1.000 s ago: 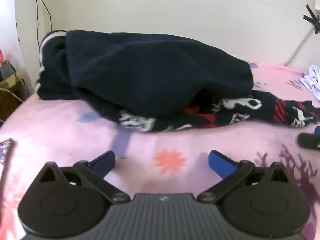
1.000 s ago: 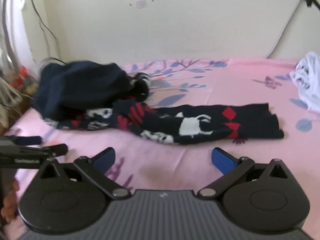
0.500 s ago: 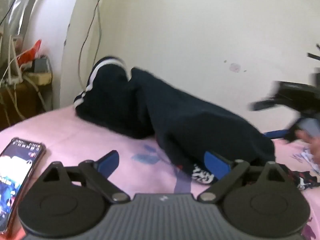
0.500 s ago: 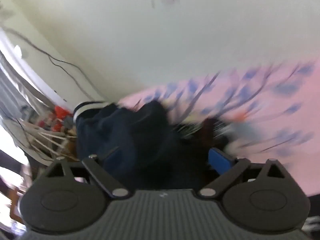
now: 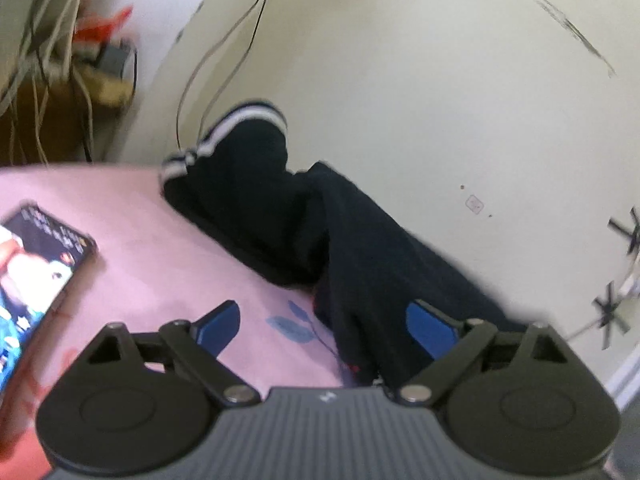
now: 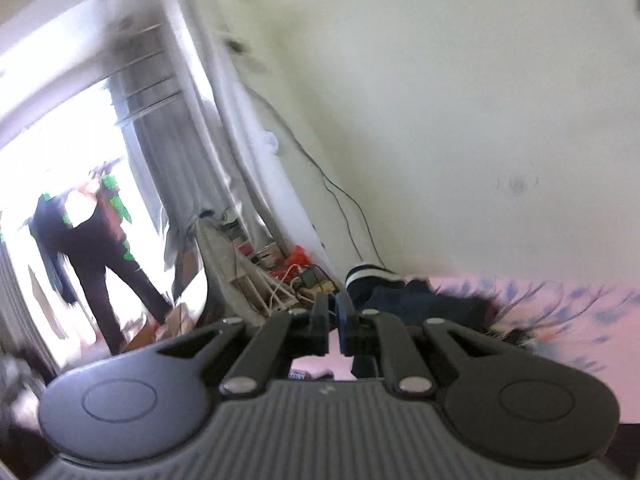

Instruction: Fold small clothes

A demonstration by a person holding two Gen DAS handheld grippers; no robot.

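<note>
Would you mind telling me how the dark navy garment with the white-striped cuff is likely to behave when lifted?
The navy garment lies slumped in soft folds on the pink sheet, so it will probably droop and hang. It looks thick, perhaps fleece, so likely grippy, not slippery. Its striped cuff may trail behind.

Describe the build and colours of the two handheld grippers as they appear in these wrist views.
Both look alike. The left gripper has a ribbed dark grey body, two round black side housings with triangular cut-outs, black linkage bars on silver rivets, and blue finger pads. The right gripper shows the same build and blue pads. No cables or sleeves are visible.
</note>
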